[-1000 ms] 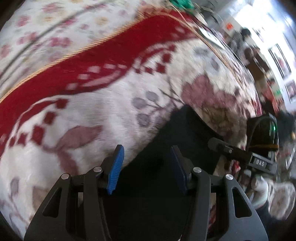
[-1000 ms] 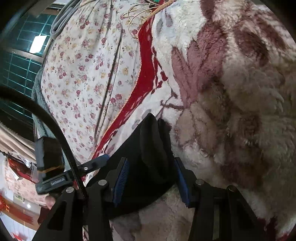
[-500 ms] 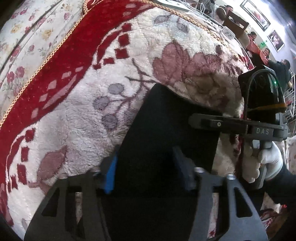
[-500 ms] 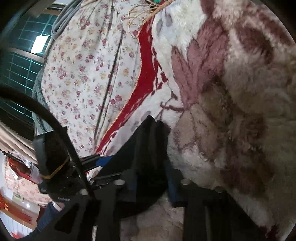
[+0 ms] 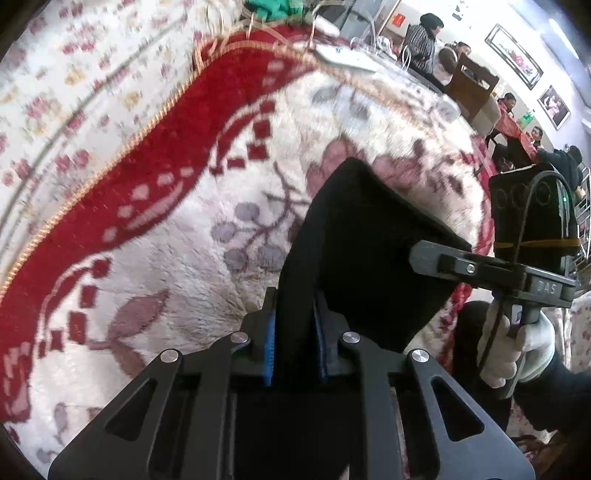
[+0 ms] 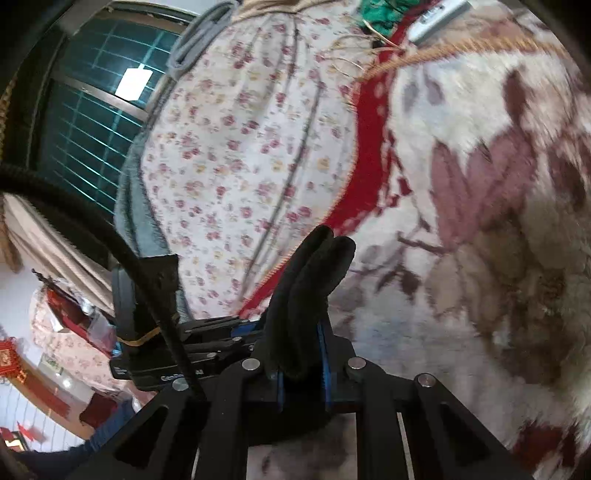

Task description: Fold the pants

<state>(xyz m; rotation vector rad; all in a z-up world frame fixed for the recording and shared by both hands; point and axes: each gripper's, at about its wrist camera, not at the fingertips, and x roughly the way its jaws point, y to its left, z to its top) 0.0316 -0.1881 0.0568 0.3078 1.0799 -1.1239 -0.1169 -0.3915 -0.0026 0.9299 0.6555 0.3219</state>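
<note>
The black pants (image 5: 369, 236) are held off the fluffy patterned blanket (image 5: 177, 273) by both grippers. My left gripper (image 5: 293, 314) is shut on one edge of the black cloth, which rises between its blue pads. My right gripper (image 6: 301, 350) is shut on a bunched fold of the pants (image 6: 310, 273) that stands up past its fingers. In the left wrist view the right gripper's body (image 5: 491, 269) shows at the pants' right side, held by a white-gloved hand (image 5: 517, 350). The left gripper's body (image 6: 177, 354) shows in the right wrist view.
The blanket has a red band (image 5: 155, 173) with a gold cord edge. A flowered sheet (image 6: 240, 155) lies beyond it. A green item (image 5: 269, 7) and a flat white object (image 5: 343, 59) lie at the far end. People sit at tables (image 5: 517, 122) in the background. A window (image 6: 92, 122) is at left.
Both grippers have closed on the pants and lifted the cloth up off the blanket. The two grippers have come closer together.
</note>
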